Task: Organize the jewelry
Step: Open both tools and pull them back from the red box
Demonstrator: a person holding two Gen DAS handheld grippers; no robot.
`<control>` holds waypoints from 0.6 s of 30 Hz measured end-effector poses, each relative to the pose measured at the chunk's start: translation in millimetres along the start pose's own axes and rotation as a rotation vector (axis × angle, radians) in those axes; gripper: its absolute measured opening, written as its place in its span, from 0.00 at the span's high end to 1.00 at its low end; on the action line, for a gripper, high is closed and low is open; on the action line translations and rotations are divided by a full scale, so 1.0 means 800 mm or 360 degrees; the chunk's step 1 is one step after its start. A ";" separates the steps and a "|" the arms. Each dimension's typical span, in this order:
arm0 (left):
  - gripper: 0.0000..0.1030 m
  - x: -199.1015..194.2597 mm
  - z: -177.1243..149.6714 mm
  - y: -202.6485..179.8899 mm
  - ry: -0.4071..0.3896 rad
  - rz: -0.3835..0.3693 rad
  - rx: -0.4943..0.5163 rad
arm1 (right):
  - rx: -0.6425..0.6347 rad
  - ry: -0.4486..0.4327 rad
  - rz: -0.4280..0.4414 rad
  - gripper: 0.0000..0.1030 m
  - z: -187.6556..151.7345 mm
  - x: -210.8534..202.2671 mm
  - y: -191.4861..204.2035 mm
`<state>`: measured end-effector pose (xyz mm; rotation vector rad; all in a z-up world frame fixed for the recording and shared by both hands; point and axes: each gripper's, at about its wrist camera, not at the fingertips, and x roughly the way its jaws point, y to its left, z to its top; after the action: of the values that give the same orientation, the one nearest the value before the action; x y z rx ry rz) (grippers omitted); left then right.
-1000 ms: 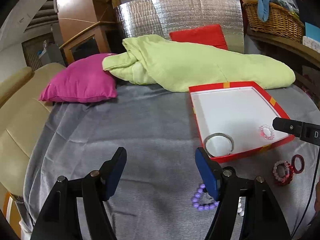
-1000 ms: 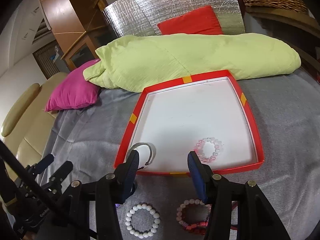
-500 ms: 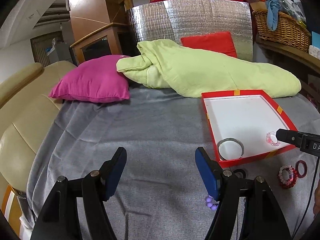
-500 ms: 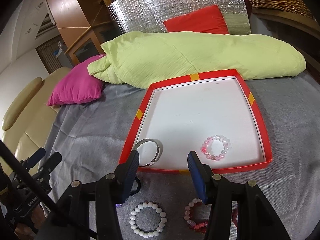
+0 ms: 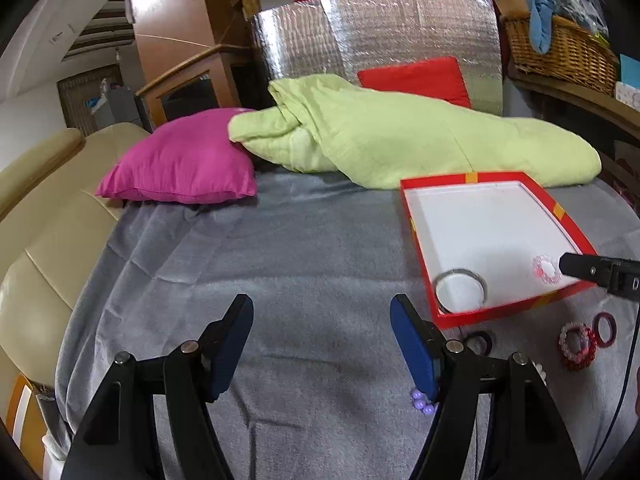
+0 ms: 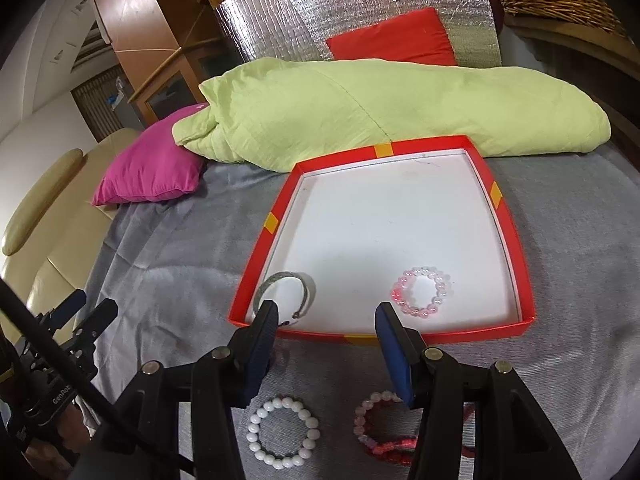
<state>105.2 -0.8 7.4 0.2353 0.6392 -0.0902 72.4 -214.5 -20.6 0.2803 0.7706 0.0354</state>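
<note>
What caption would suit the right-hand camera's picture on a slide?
Open fingers hover over a red tray holding a silver bangle and pink bracelet; a white bead bracelet waits outside.

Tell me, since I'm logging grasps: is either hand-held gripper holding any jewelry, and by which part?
Nothing is held. The left hand-held gripper and right hand-held gripper both stand open, with nothing between their fingers.

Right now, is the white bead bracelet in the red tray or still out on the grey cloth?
Out. The white bead bracelet lies flat on the grey cloth, on the near side of the red tray rim, below the open right gripper.
</note>
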 end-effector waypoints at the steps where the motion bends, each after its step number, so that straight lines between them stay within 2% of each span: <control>1: 0.30 0.002 -0.001 -0.002 0.0016 -0.0014 0.0009 | 0.0010 0.0009 0.0003 0.48 -0.001 -0.001 -0.005; 6: 0.30 0.021 -0.013 -0.014 0.0176 -0.0136 0.0060 | 0.0077 0.0040 -0.0003 0.48 -0.005 -0.009 -0.035; 10: 0.30 0.041 -0.028 -0.028 0.0325 -0.0172 0.0113 | 0.0140 0.0085 0.0027 0.48 -0.011 -0.016 -0.056; 18: 0.30 0.052 -0.050 -0.051 0.0460 -0.0244 0.0198 | 0.0287 0.0184 -0.0048 0.48 -0.030 -0.030 -0.109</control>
<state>108.6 -31.3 -56.5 0.3225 0.9408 -0.2471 32.7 -295.6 -43.4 0.4407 0.8946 -0.0470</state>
